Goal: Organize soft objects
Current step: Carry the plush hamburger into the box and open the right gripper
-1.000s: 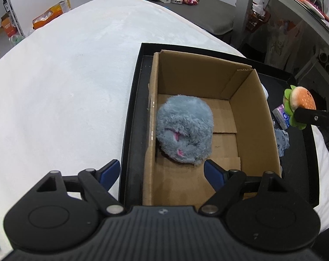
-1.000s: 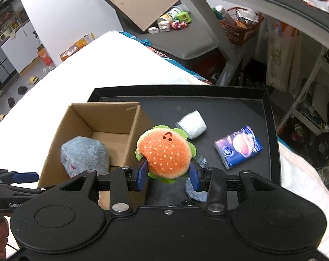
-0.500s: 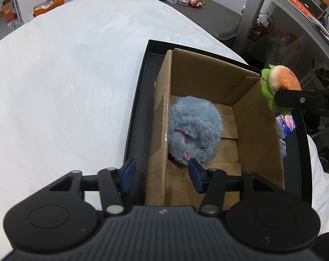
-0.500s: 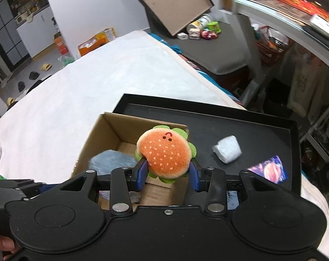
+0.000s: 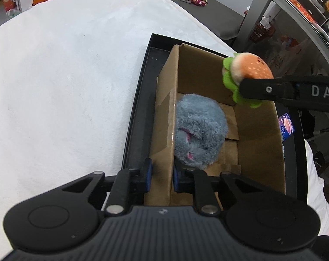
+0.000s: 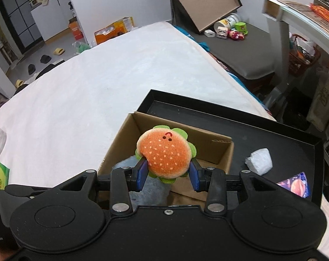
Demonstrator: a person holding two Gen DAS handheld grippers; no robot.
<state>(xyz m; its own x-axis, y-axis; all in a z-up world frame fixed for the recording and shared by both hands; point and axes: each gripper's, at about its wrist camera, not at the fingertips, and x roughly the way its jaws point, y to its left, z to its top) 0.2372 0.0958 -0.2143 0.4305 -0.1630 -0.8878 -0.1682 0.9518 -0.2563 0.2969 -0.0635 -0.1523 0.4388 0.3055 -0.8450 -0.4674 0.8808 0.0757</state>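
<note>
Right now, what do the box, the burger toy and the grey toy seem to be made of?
Box: corrugated cardboard, matte brown, with folded flaps and raw edges. Burger toy: short plush fabric, probably stuffed; fuzzy orange bun, felt-like green lettuce. Grey toy: long shaggy plush, looks like synthetic fur, with small pink details.

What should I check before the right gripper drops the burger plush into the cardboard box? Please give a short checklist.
1. Burger plush held in right gripper: ok.
2. Left gripper clamped on the near wall of the cardboard box: ok.
3. Plush above the box opening: ok.
4. Free floor beside the grey plush: ok.
5. Box sits inside the black tray: ok.
6. Height of plush above the box floor: cannot tell.
</note>
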